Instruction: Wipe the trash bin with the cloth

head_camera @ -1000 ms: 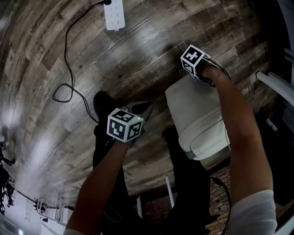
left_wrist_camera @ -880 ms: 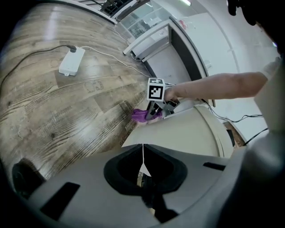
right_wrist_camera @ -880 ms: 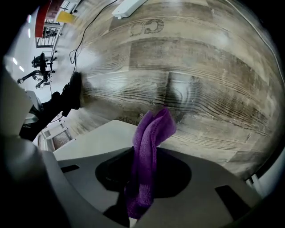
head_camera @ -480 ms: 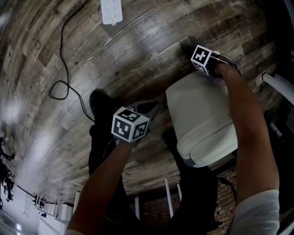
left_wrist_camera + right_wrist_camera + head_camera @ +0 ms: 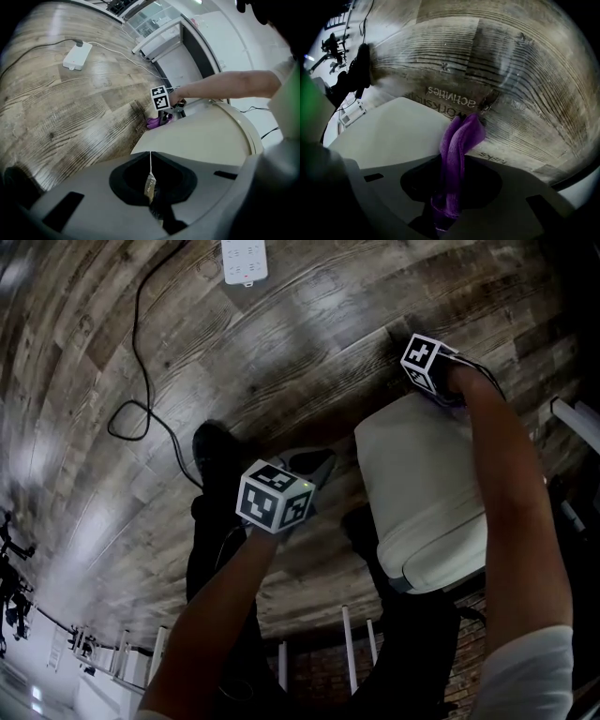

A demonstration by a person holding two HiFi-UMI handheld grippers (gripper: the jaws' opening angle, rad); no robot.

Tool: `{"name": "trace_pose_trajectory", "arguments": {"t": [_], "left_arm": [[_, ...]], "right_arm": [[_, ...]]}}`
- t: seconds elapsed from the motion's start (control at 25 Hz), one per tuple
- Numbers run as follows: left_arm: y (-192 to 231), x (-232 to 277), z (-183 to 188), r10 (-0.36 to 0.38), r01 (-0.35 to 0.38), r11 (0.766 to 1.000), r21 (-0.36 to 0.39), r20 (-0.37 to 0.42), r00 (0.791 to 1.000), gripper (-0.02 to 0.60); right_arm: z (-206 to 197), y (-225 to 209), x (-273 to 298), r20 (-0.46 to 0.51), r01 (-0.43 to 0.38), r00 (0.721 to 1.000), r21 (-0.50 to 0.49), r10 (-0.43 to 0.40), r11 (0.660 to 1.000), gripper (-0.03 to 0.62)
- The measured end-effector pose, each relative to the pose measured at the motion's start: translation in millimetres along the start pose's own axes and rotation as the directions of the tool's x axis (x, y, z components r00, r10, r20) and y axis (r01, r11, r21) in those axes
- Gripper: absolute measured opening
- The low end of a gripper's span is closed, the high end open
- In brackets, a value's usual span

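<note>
The trash bin (image 5: 422, 488) stands on the wood floor at the right, its off-white lid (image 5: 206, 140) facing up. A purple cloth (image 5: 459, 138) hangs from my right gripper (image 5: 451, 161), which is shut on it. The cloth lies at the lid's far edge (image 5: 398, 131), over the floor. In the head view only this gripper's marker cube (image 5: 427, 362) shows, at the bin's far edge. My left gripper (image 5: 322, 462) hovers just left of the bin. Its jaws are shut (image 5: 150, 153), with only a small tag on a string (image 5: 149, 183) hanging in the hollow behind them.
A white power strip (image 5: 244, 259) lies at the far side of the floor, and a black cable (image 5: 136, 362) loops to the left. The person's dark shoes (image 5: 214, 451) and legs stand beside the bin. White furniture (image 5: 164, 40) stands beyond the bin.
My right gripper with the cloth has slid a little to the right along the bin's far edge. The left gripper stays beside the bin; the head camera has shifted slightly.
</note>
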State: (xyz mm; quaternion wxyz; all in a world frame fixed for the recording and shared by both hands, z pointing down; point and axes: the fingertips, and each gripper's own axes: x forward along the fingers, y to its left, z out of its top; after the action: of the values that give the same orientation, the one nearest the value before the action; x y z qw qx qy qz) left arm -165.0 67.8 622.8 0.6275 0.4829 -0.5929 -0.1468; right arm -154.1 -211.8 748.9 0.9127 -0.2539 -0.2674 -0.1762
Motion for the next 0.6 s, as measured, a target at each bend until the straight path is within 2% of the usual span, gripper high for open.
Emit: {"name": "trace_pose_trajectory", "arguments": {"t": [0.24,0.6], "left_arm": [[3.2,-0.5,1.6,0.001,-0.001,1.0,0.005,0.007,1.0,0.005],[-1.5,-5.4,-1.3,-0.009,0.009,1.0,0.012,0.008,1.0,0.005]], "right_arm": [[14.1,4.2,-1.8,-0.002,0.01,1.0,-0.026,-0.01,1.0,0.107],[37.3,27.1,-9.2,0.03,-0.008,1.0,0.004,0.008,1.0,0.107]]}}
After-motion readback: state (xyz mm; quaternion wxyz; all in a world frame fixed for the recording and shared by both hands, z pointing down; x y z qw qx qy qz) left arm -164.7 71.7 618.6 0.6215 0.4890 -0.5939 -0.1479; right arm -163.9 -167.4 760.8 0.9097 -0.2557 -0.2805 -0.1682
